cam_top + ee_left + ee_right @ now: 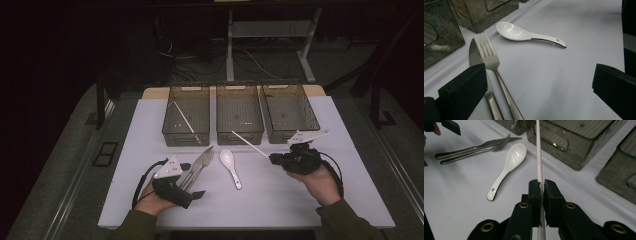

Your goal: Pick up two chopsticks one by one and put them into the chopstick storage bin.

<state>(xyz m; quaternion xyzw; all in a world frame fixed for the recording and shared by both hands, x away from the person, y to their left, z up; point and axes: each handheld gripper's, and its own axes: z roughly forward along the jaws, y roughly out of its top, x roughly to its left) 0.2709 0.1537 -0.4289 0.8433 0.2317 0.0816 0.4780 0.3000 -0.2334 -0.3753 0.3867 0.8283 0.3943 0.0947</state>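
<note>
My right gripper (272, 159) (542, 185) is shut on a white chopstick (250, 143) (538, 152). The stick is off the table and slants up-left toward the front wall of the middle bin (240, 136). My left gripper (194, 181) (539, 77) rests open near the table's front left with nothing between its jaws. A steel fork (204, 161) (490, 56) and knife (196, 165) (474, 53) lie side by side just beside its left jaw. A white ceramic spoon (230, 165) (519, 33) (511, 160) lies in the middle of the white mat, bowl toward the bins.
Three dark see-through bins stand in a row at the back: left bin (186, 139), middle bin and right bin (280, 136). Another white chopstick (185, 120) lies slantwise in the left bin. The white mat (280, 205) ends close to the front edge by the person's sleeves.
</note>
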